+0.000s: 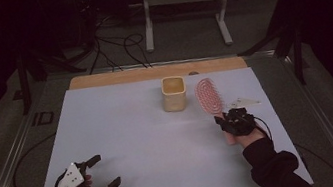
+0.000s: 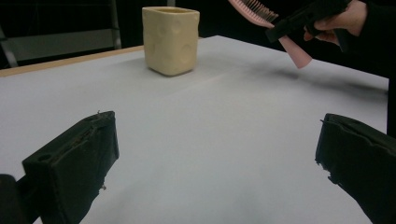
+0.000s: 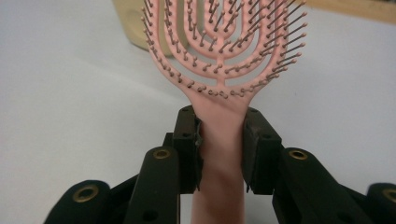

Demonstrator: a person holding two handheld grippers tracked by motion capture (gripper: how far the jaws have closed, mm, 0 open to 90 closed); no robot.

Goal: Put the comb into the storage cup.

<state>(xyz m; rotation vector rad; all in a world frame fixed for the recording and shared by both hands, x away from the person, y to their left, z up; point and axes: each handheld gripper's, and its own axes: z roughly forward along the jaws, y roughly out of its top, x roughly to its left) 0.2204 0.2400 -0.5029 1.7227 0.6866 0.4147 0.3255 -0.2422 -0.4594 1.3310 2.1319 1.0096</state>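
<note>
High view: white table sheet [image 1: 125, 130] fills most of the frame, with a strip of wooden edge [image 1: 151, 72] along the far side at 12 o'clock. Cream cup [image 1: 174, 93] stands upright just past centre toward 12. Nothing lies between the cup and either hand.

Pink hairbrush [image 1: 208, 96] sits at roughly 2 o'clock from table centre, just right of the cup and apart from it. Its long axis runs near-to-far: the head points toward 12 o'clock, tipped slightly toward 11, and the handle points back toward 6. In the left gripper view the brush is off the sheet, head up, handle end angled down.

Right gripper [image 1: 224, 119] pinches the brush at its neck. In the right gripper view both pads press the handle [image 3: 219, 154] just below the bristled head, bristles facing the camera, cup behind at 11 o'clock.

Left gripper [image 1: 103, 172] rests at 7 o'clock near the front edge, well apart from brush and cup, jaws spread with only bare sheet between them.

Small pale flat piece [image 1: 245, 101] lies on the sheet at 3 o'clock of the brush head; I can't tell what it is.

No readable labels or writing.
</note>
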